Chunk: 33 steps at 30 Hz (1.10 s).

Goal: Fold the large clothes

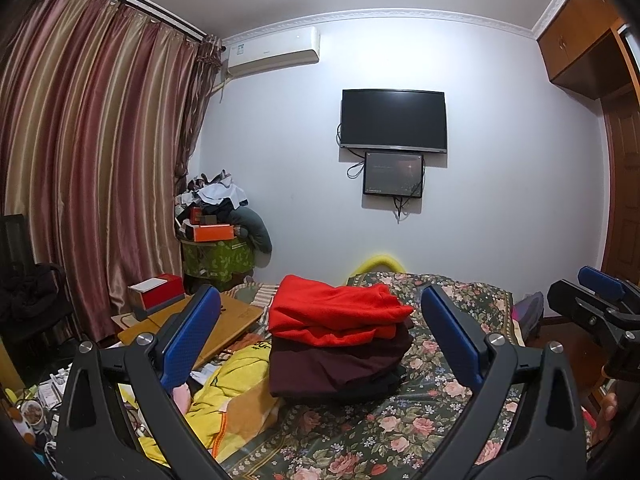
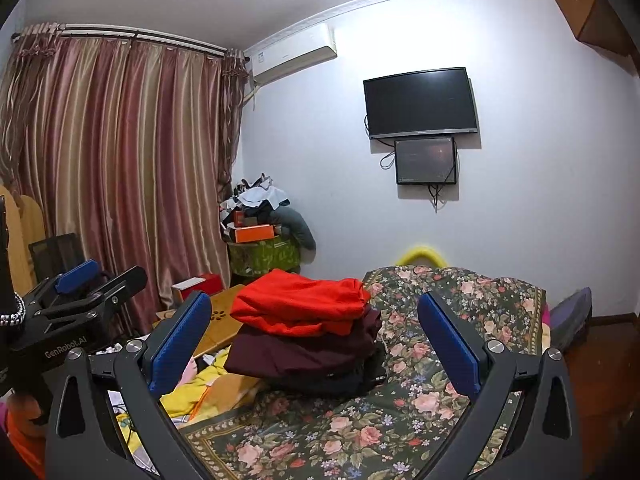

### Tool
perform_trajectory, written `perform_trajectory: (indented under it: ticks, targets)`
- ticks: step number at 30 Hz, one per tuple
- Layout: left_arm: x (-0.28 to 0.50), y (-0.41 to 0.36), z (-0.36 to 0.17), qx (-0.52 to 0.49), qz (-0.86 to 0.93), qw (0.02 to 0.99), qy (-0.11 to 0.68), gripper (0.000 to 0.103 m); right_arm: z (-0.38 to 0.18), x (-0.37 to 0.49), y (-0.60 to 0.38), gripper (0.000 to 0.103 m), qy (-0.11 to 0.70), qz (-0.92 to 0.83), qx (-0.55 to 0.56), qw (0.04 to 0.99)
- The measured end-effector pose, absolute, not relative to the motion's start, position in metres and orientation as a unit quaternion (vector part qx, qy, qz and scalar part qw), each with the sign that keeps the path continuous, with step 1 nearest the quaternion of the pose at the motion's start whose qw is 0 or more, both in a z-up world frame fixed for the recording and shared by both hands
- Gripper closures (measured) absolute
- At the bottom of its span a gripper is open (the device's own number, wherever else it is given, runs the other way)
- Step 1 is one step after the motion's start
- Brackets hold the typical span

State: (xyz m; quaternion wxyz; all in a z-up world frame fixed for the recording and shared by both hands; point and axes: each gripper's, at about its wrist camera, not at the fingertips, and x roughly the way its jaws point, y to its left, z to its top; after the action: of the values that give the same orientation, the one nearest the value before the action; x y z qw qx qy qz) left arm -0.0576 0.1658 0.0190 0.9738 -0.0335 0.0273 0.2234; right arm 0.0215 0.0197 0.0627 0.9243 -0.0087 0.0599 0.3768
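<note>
Left wrist view: floral-patterned dark bedspread, striped satin curtains at 10 o'clock, black wall television at 12. Stack of folded clothes — red on maroon — dead centre. Left gripper spread wide, empty; right gripper likewise — hovering level.
</note>
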Motion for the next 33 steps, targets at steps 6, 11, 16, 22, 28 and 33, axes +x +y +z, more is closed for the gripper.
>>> perform_trajectory:
  ticks: [6, 11, 16, 22, 28, 33]
  targets:
    - [-0.056, 0.167, 0.018, -0.036, 0.217, 0.975, 0.03, 0.002, 0.065, 0.022, 0.022, 0.001, 0.063, 0.373, -0.007, 0.926]
    - [-0.054, 0.166, 0.017, -0.033, 0.212, 0.976, 0.034, 0.002, 0.065, 0.023, 0.023, 0.001, 0.066, 0.37, -0.006, 0.927]
    - [-0.054, 0.165, 0.017, -0.034, 0.205, 0.977, 0.034, 0.002, 0.064, 0.023, 0.024, 0.001, 0.066, 0.369, -0.005, 0.927]
    - [-0.052, 0.169, 0.017, -0.045, 0.19, 0.98, 0.039, 0.002, 0.065, 0.025, 0.025, 0.001, 0.069, 0.366, -0.004, 0.928]
    - [-0.051, 0.171, 0.015, -0.05, 0.188, 0.98, 0.042, 0.002, 0.064, 0.025, 0.027, 0.001, 0.07, 0.364, -0.005, 0.929]
    - [-0.051, 0.172, 0.014, -0.052, 0.183, 0.981, 0.042, 0.002, 0.062, 0.024, 0.03, 0.001, 0.071, 0.363, -0.009, 0.929]
